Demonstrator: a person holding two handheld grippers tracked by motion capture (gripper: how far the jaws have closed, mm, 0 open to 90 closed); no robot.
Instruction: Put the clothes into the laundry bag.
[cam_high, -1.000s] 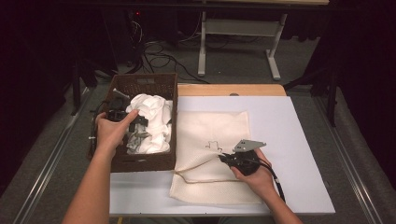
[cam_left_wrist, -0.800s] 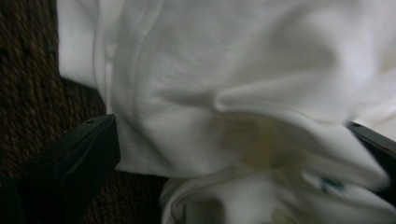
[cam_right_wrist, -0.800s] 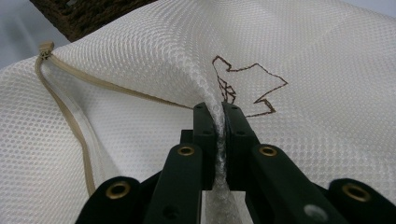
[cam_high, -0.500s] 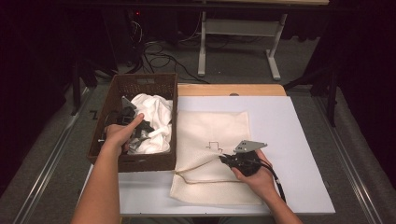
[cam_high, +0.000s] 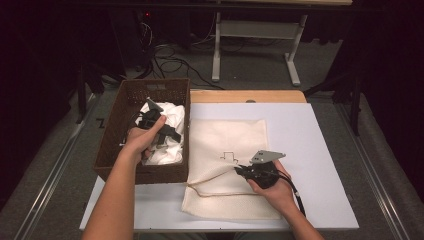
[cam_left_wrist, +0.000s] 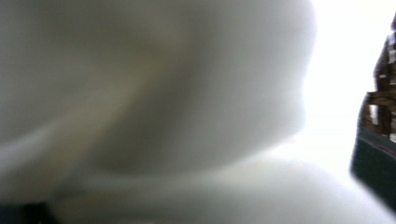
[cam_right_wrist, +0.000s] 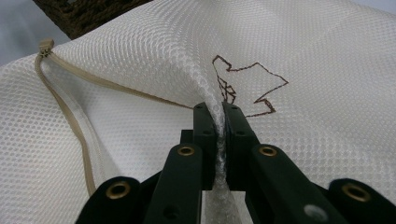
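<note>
In the high view, one brown woven basket (cam_high: 112, 150) sits at the table's nine o'clock edge with a heap of white clothes (cam_high: 172, 132) inside, and one cream mesh laundry bag (cam_high: 235, 145) lies flat at the table's centre, its zip mouth facing the basket at about eight o'clock. The left gripper (cam_high: 159, 131) is down in the heap, pointing toward three o'clock; whether its jaws are open or pinching cloth I cannot tell from here. The right gripper (cam_high: 250, 171) rests on the bag near its five o'clock part, with its grey plate on top. In the left gripper view, blurred white cloth (cam_left_wrist: 154, 93) presses right up against the lens (no jaws can be made out), with a sliver of basket wall (cam_left_wrist: 380, 93) at three o'clock. In the right gripper view, the right gripper (cam_right_wrist: 219, 116) is closed on a raised fold of the mesh bag (cam_right_wrist: 327, 70), the pads squeezing the netting between them, one brown stitched emblem (cam_right_wrist: 247, 79) at one o'clock and one beige zip (cam_right_wrist: 70, 116) running off toward nine o'clock. To do this step well, I judge the left should pinch a single garment near its top, lift it clear of the rim, while the right keeps its fold raised so the mouth stays gaping. Count: two grippers, one basket, one bag, one heap whose garments cannot be counted.
</note>
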